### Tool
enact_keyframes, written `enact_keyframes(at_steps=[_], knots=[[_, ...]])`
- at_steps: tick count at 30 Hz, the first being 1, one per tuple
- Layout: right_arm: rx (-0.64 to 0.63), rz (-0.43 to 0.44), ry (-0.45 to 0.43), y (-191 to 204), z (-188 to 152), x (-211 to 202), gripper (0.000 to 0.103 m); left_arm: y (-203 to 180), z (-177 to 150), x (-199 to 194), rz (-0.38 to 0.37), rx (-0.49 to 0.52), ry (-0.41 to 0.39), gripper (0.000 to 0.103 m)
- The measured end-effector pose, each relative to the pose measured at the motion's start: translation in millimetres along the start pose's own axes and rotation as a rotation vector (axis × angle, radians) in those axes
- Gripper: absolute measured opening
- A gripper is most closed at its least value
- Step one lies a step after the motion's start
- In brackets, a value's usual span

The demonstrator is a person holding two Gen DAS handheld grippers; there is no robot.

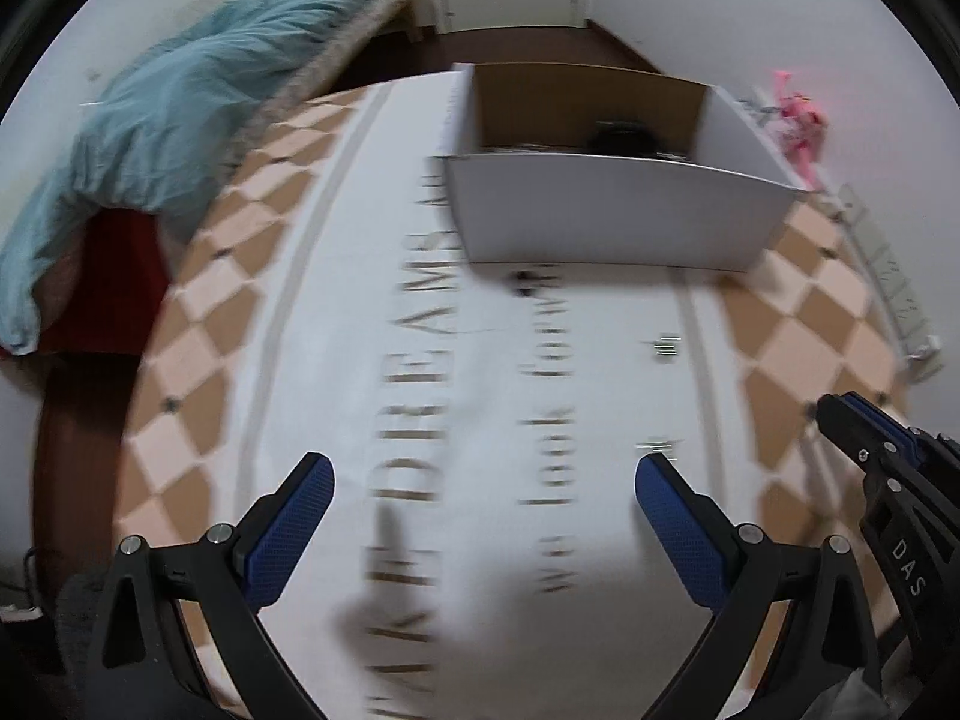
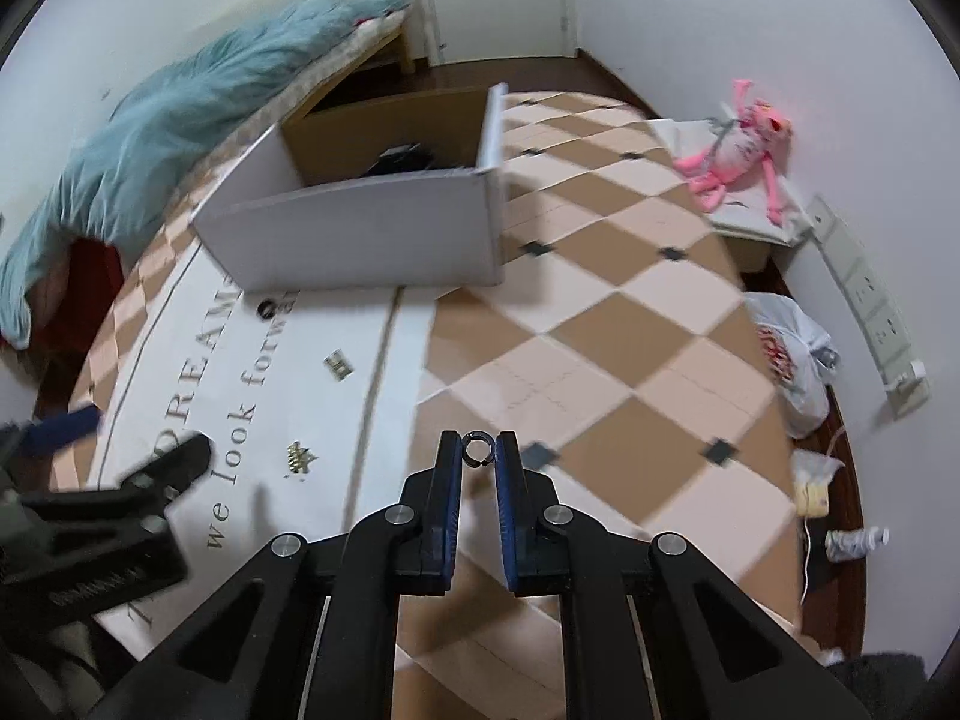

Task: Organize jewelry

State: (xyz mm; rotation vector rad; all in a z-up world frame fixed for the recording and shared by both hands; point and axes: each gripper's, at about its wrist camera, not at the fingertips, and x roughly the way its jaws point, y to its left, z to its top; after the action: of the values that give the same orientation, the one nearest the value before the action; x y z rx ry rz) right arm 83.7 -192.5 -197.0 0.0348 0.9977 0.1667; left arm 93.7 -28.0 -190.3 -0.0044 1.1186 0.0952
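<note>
My right gripper (image 2: 478, 450) is shut on a small dark ring (image 2: 478, 448), held between its fingertips above the checkered floor mat. It also shows at the right edge of the left wrist view (image 1: 840, 420). My left gripper (image 1: 483, 474) is open and empty above the white printed cloth (image 1: 372, 360); it also shows at the left of the right wrist view (image 2: 144, 444). A white cardboard box (image 1: 618, 210) (image 2: 360, 228) stands open on the cloth with dark items inside. Small jewelry pieces lie on the cloth: a gold piece (image 2: 300, 456), a clip (image 2: 338, 365) and a dark ring (image 2: 264, 307).
A bed with a teal blanket (image 2: 180, 120) is at the left. A pink plush toy (image 2: 738, 144) lies on a low stand at the right. Plastic bags (image 2: 786, 354) and a wall power strip (image 2: 870, 300) line the right wall. The checkered mat (image 2: 600, 300) covers the floor.
</note>
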Motion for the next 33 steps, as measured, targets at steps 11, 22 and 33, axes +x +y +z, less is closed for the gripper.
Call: enact_keyframes(at_steps=[11, 22, 33], knots=[[0.077, -0.051, 0.005, -37.0, -2.3, -13.3, 0.012, -51.6, -1.4, 17.1, -0.073, 0.080, -0.003, 0.029], [0.091, -0.022, -0.022, -36.5, 6.2, -26.4, 0.012, -57.0, 3.3, 6.0, -0.114, 0.105, -0.043, 0.006], [0.085, 0.199, -0.076, 0.4, 111.4, -47.0, 0.011, 0.2, 106.1, -73.7, -0.279, -0.006, -0.145, 0.006]])
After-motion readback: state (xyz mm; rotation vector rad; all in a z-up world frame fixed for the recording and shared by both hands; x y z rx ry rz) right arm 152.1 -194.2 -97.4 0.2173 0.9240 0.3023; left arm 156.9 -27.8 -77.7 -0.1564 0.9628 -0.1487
